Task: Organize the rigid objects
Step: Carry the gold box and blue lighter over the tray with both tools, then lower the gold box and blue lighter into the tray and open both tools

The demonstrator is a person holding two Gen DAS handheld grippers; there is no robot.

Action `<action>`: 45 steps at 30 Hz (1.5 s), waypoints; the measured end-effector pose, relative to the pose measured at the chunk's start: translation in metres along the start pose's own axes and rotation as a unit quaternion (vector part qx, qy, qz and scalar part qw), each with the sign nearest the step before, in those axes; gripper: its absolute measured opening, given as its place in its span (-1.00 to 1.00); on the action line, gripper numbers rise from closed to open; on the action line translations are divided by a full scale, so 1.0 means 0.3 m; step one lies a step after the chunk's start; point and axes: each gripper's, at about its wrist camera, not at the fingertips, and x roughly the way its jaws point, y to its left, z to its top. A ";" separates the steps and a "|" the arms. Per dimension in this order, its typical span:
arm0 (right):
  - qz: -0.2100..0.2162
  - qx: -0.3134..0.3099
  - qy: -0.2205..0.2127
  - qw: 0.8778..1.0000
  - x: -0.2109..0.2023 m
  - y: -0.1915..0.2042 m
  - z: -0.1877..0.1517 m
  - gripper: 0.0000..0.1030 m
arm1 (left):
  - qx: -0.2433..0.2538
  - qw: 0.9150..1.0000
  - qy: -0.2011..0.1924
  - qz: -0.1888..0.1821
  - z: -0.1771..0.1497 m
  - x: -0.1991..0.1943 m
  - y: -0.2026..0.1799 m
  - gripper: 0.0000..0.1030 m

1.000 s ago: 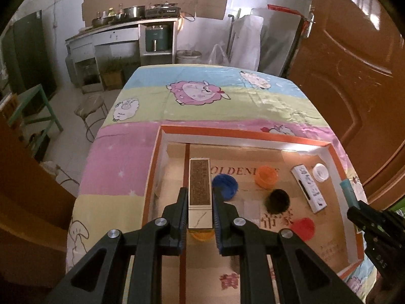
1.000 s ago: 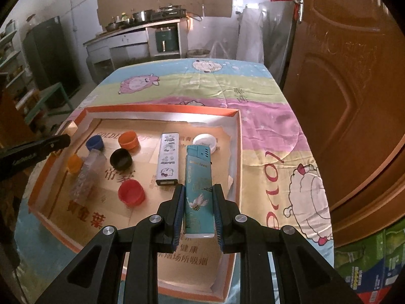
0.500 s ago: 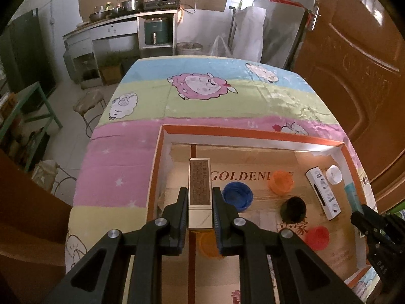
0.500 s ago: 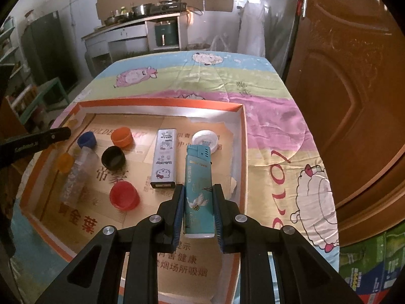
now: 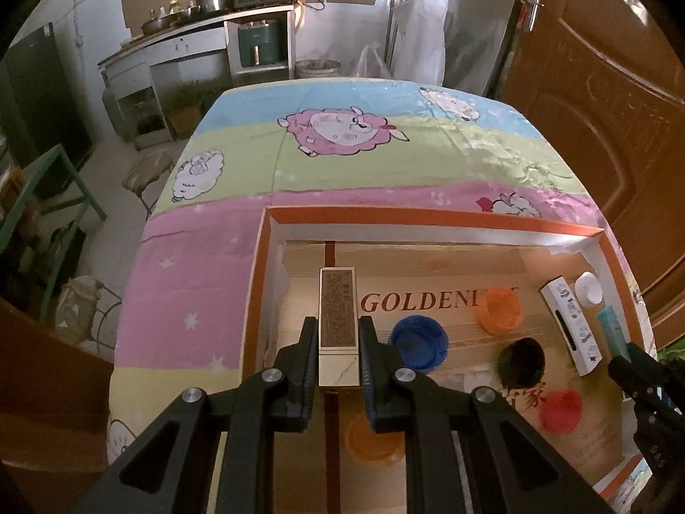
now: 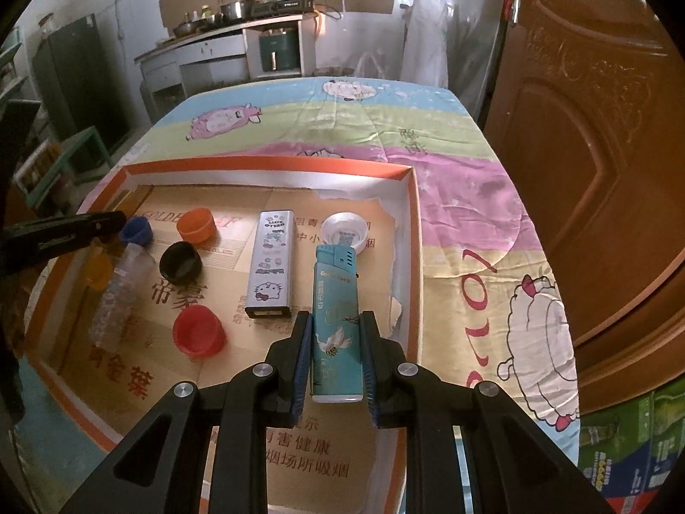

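My left gripper (image 5: 338,351) is shut on a brown and gold lighter (image 5: 338,321), held above the left part of an orange-rimmed cardboard tray (image 5: 385,216). My right gripper (image 6: 336,355) is shut on a teal lighter (image 6: 336,312) above the tray's right side (image 6: 413,257). A silver Hello Kitty lighter (image 6: 272,270) lies flat in the tray beside the teal one; it also shows in the left wrist view (image 5: 571,327). Blue (image 5: 419,345), orange (image 5: 498,308), black (image 5: 522,360), red (image 5: 561,409) and white (image 5: 587,289) bottle caps lie in the tray.
A clear plastic tube (image 6: 120,291) and a yellow-orange cap (image 5: 372,441) also lie in the tray. The tray sits on a table with a sheep-print cloth (image 5: 342,158). A brown door (image 6: 591,128) stands close on the right. Kitchen counter (image 5: 192,38) and stool (image 5: 147,173) lie beyond.
Both grippers have drawn back and risen slightly with their lighters held; more of the tray and table shows. The tray's contents have not moved.
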 end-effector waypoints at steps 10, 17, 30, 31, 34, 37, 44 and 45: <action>0.003 0.004 0.008 1.000 0.029 -0.001 -0.004 -0.57 | 0.001 1.000 0.002 0.001 0.000 0.019 0.001 -0.64; 0.005 0.002 0.011 1.000 0.043 0.005 -0.010 -0.56 | -0.002 1.000 -0.004 -0.012 -0.004 0.024 0.000 -0.29; 0.005 0.007 -0.001 1.000 0.026 0.006 -0.016 -0.36 | -0.008 0.999 -0.026 -0.027 -0.027 -0.010 -0.005 -0.03; 0.006 0.006 -0.004 1.000 0.019 0.007 -0.016 -0.33 | -0.009 0.999 -0.029 -0.026 -0.028 -0.019 -0.007 -0.03; 0.007 0.002 -0.012 1.000 -0.001 0.015 -0.017 -0.28 | -0.009 0.999 -0.037 -0.026 -0.036 -0.044 -0.014 -0.03; 0.005 0.003 -0.017 1.000 -0.015 0.016 -0.020 -0.28 | -0.007 0.999 -0.040 -0.025 -0.047 -0.065 -0.020 -0.03; 0.008 0.009 -0.022 1.000 -0.045 0.015 -0.031 -0.28 | -0.012 0.998 -0.052 -0.017 -0.089 -0.128 -0.028 -0.03; 0.008 0.009 -0.024 1.000 -0.051 0.017 -0.034 -0.28 | -0.013 0.998 -0.056 -0.015 -0.096 -0.141 -0.029 -0.03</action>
